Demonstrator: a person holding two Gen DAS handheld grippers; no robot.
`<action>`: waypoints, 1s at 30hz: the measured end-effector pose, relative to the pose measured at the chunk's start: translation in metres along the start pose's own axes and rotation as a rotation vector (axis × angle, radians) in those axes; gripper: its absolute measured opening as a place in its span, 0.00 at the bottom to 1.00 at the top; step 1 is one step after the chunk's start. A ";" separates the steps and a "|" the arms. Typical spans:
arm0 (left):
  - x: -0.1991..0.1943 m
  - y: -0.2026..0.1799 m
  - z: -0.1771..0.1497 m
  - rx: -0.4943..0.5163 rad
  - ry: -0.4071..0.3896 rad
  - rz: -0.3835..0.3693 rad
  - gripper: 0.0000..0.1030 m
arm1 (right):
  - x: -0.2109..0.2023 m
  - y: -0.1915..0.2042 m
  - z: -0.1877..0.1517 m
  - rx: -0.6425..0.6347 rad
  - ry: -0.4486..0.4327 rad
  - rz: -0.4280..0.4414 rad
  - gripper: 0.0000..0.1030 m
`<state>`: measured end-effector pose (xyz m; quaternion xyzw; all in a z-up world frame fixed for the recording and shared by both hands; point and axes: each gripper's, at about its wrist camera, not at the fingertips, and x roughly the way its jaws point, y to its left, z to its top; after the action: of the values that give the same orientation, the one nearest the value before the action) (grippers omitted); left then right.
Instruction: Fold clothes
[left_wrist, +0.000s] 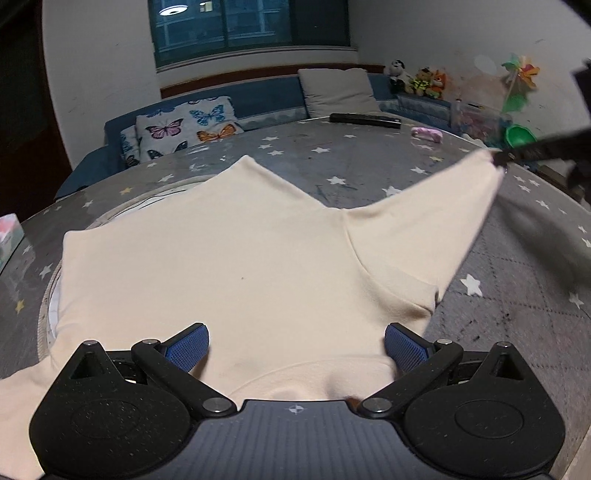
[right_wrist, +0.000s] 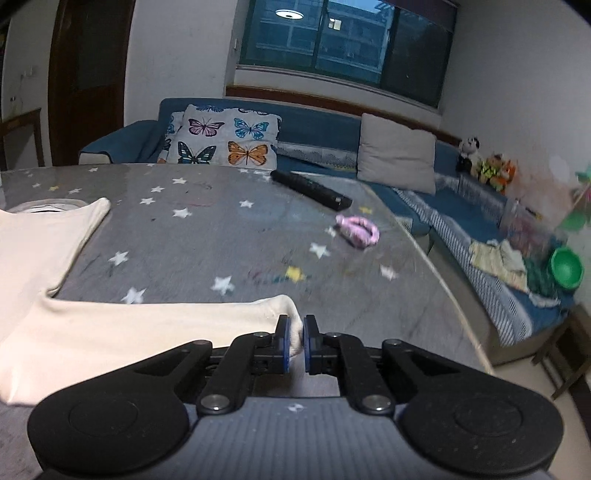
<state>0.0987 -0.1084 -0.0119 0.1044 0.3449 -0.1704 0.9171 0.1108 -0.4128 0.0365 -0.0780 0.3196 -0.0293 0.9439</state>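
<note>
A cream long-sleeved top (left_wrist: 229, 266) lies spread on the grey star-patterned table (left_wrist: 369, 173), its collar nearest me in the left wrist view. My left gripper (left_wrist: 296, 349) stands open over the collar area, blue pads wide apart, touching nothing between them. One sleeve (left_wrist: 436, 221) stretches off to the right, where my right gripper (left_wrist: 502, 159) pinches its cuff. In the right wrist view my right gripper (right_wrist: 295, 341) is shut on the cuff (right_wrist: 291, 325) of that sleeve (right_wrist: 147, 328), the cloth squeezed between the blue pads. The top's body (right_wrist: 40, 243) lies to the left.
A black remote (right_wrist: 312, 189) and a pink bundle (right_wrist: 357, 230) lie at the far side of the table. A tissue box (left_wrist: 9, 236) sits at the left edge. Behind is a blue sofa (right_wrist: 317, 127) with cushions, stuffed toys (left_wrist: 417, 79) and a green bowl (right_wrist: 567, 266).
</note>
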 end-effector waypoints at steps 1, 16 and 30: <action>0.000 0.000 0.000 0.003 -0.001 -0.001 1.00 | 0.006 0.000 0.003 -0.005 0.003 -0.002 0.06; -0.001 -0.004 0.003 0.051 -0.014 -0.014 1.00 | 0.032 -0.012 0.003 0.088 0.044 -0.002 0.12; 0.007 -0.005 0.016 0.033 -0.013 0.011 1.00 | 0.033 -0.014 -0.022 0.275 0.058 0.084 0.25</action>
<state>0.1111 -0.1198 -0.0051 0.1206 0.3355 -0.1716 0.9184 0.1232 -0.4333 0.0021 0.0663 0.3426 -0.0352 0.9365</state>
